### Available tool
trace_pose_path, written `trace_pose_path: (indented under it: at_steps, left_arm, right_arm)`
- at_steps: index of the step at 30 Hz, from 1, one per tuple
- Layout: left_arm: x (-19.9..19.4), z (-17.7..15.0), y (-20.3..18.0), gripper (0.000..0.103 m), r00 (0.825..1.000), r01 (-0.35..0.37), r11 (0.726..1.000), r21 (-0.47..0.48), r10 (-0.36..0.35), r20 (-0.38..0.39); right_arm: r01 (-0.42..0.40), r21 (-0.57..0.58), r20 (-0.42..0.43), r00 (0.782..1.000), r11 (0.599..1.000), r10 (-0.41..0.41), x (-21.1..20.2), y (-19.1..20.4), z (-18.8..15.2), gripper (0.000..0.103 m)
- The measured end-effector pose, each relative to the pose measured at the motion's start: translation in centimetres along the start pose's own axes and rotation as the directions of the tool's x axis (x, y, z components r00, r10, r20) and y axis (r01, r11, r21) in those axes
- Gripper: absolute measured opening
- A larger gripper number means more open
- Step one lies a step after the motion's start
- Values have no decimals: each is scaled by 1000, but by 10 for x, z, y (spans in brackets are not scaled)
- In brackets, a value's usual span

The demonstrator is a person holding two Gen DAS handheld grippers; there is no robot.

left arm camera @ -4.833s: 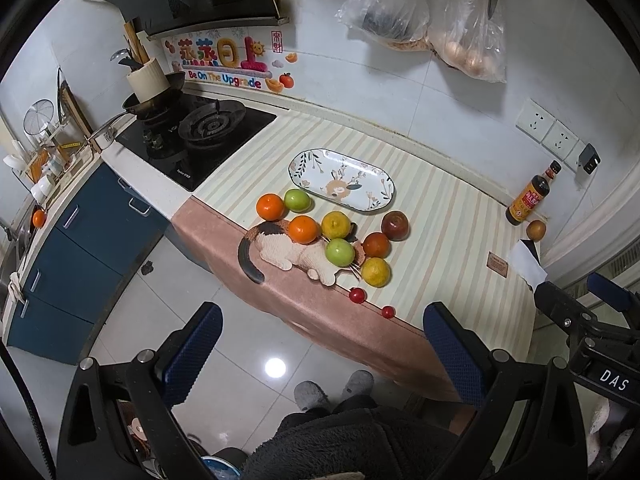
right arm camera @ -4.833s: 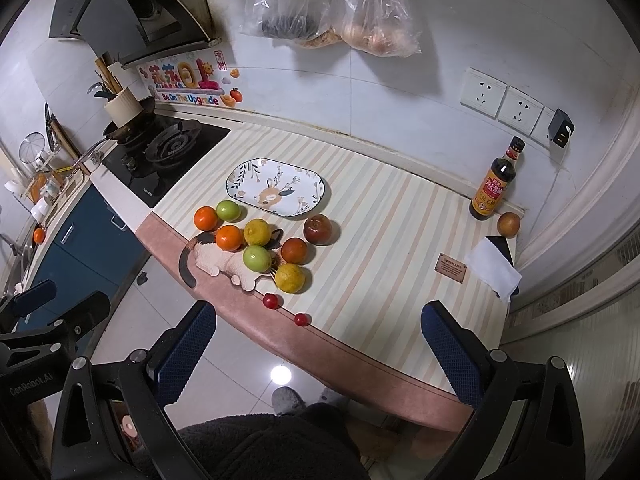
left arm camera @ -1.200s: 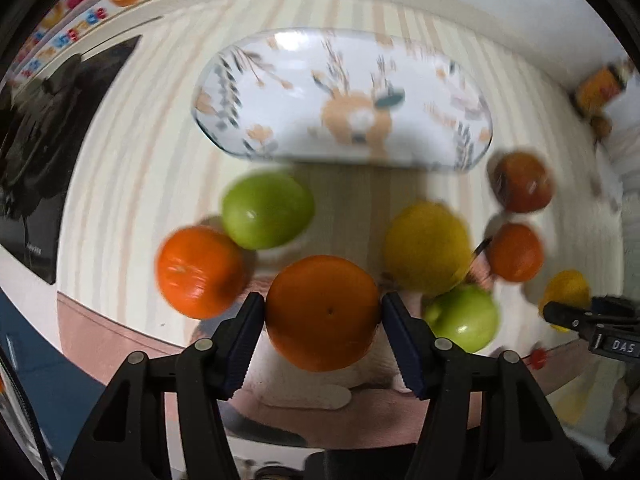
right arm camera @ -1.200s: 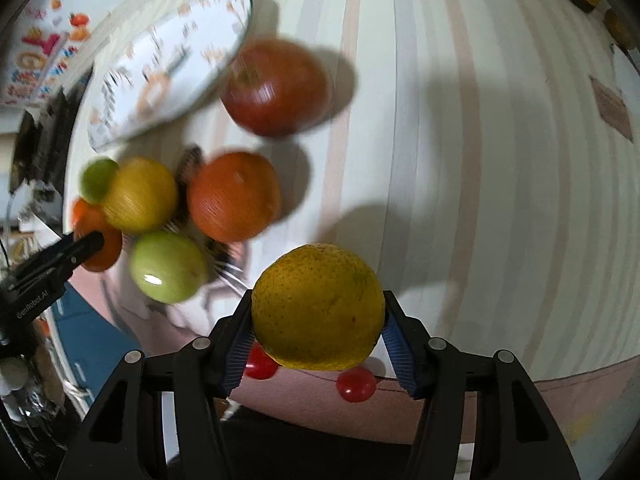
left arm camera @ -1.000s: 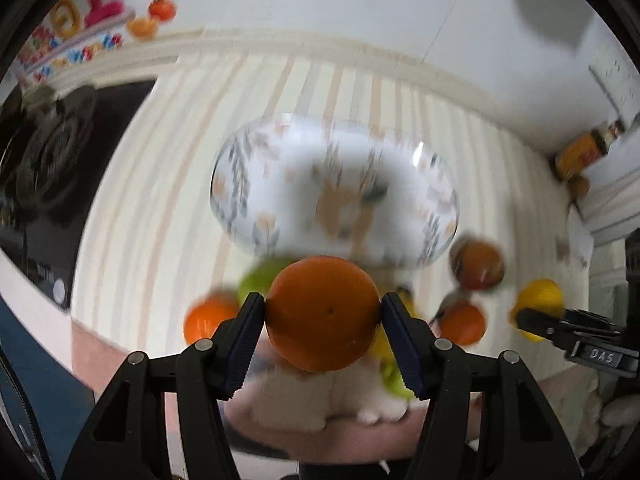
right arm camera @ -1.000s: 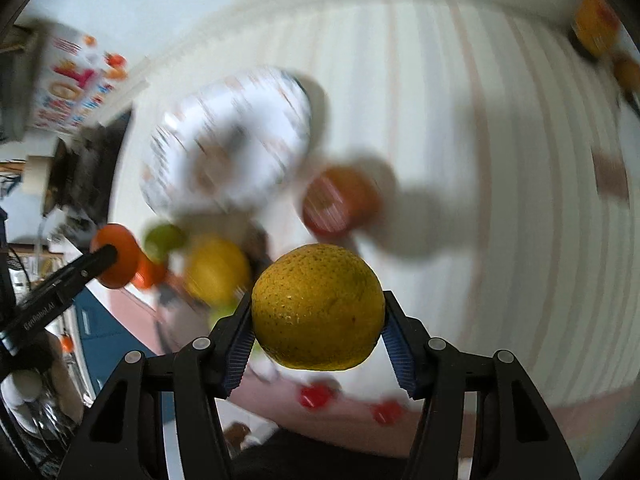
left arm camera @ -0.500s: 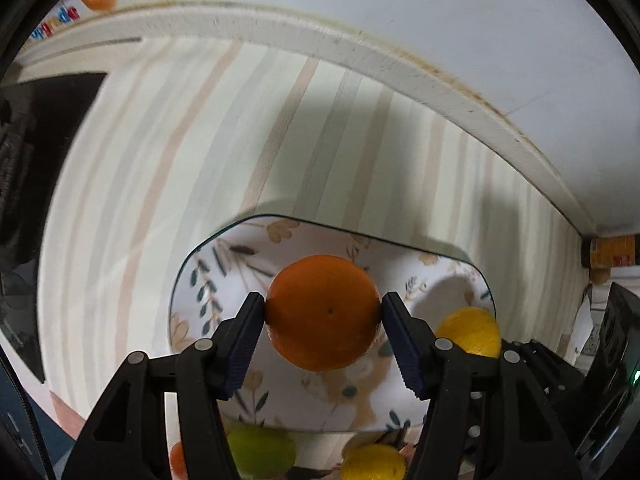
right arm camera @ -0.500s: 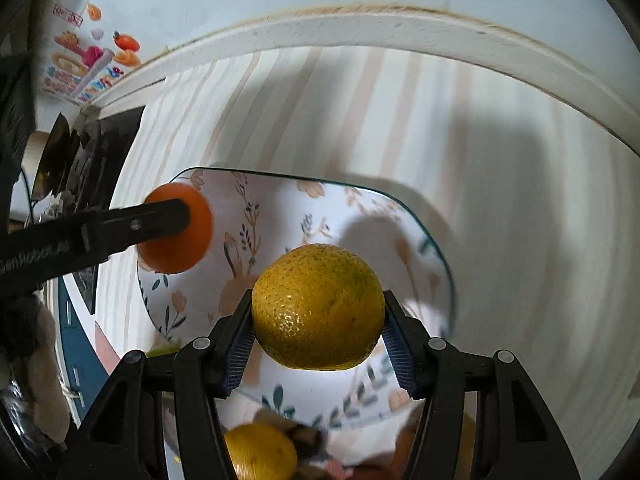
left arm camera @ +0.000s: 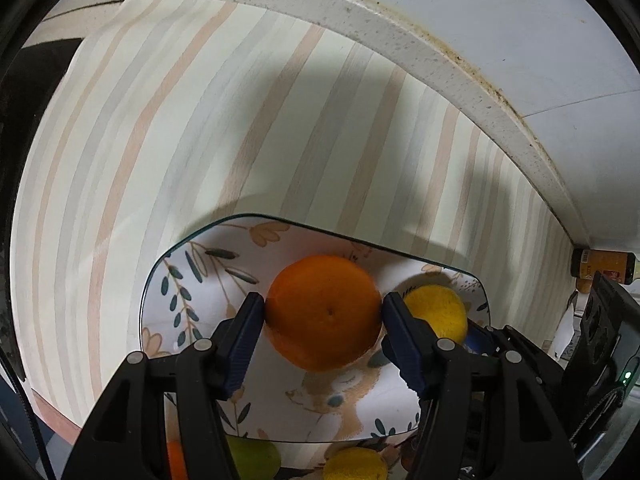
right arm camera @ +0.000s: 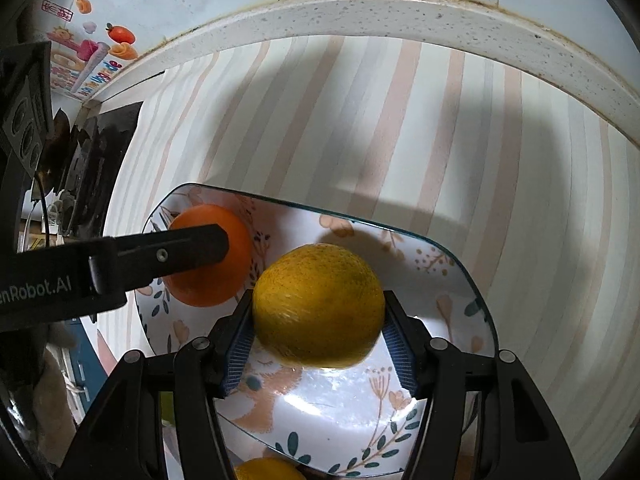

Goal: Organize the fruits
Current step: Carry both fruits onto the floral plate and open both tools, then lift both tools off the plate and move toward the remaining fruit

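My left gripper (left arm camera: pixel 323 320) is shut on an orange (left arm camera: pixel 323 312) and holds it over the left part of the patterned plate (left arm camera: pixel 192 280). My right gripper (right arm camera: pixel 318 320) is shut on a yellow-green citrus (right arm camera: pixel 318 304) and holds it over the right part of the same plate (right arm camera: pixel 448 304). In the right wrist view the orange (right arm camera: pixel 236 260) and the left gripper's finger (right arm camera: pixel 160 254) show at left. In the left wrist view the citrus (left arm camera: pixel 438 312) shows just right of the orange. I cannot tell whether either fruit touches the plate.
The plate lies on a striped counter mat (left arm camera: pixel 200 120) near the white back ledge (left arm camera: pixel 400 24). A green fruit (left arm camera: pixel 256 458) and a yellow fruit (left arm camera: pixel 354 464) lie at the plate's near edge. A sauce bottle (left arm camera: pixel 604 266) stands far right; the black stove (right arm camera: pixel 92 152) is left.
Both grippers have moved forward and lower over the plate with their fruits; the plate now looks larger and closer. Both grips are unchanged.
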State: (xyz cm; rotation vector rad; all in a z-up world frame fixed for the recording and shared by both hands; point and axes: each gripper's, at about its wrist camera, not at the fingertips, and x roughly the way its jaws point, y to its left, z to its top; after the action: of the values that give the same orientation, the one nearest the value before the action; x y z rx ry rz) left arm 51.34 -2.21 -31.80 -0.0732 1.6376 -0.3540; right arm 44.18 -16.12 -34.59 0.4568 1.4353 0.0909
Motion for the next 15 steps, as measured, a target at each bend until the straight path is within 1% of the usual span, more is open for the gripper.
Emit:
trace_pose_path:
  at_steps: [1,3,5,7,8,9,10,11,13,15]
  left_arm:
    - [0,-1,1,60,1000,0,1000,-3,0,-3]
    - [-2,-3,1,59,1000,5,1000,-1,-5,2]
    - [-9,-2,0,59,1000,6,1000,-1,-6,22]
    - [-19,-1,1,65,999,-1,1000,4,1,41]
    - [-23,-2,1,72,999,-6,1000,6,5,50]
    - [-28,-3,1,78,998,-18,1000,11,18,63]
    - [-35,-5,2,80,996,-37,999,19,36,80]
    - [-40,-8,1,85,994,-58,998,27,55,97]
    - [-51,-15,0,86,985,-107,994,37,101,137]
    - [-63,-26,-1,86,971,-162,986,45,151,185]
  right_arm:
    - [-8,20,1,1000,1000,8,-2,-2,1,81]
    - [-15,36,6,1000,999,15,-7,-3,1,85]
    - [-1,45,16,1000,999,0,-13,-5,0,86]
    - [0,55,17,1000,999,-1,-20,-7,-3,86]
    - [11,57,20,1000,998,-12,-23,-7,-5,86]
    - [31,57,22,999,998,-32,-27,-7,-7,86]
    - [53,58,23,998,997,-54,-31,-7,-10,86]
    - [94,66,20,995,993,-96,-36,-8,-14,86]
    - [150,86,7,989,985,-151,-43,-11,-21,86]
    - [175,95,-3,984,980,-176,-50,-14,-29,86]
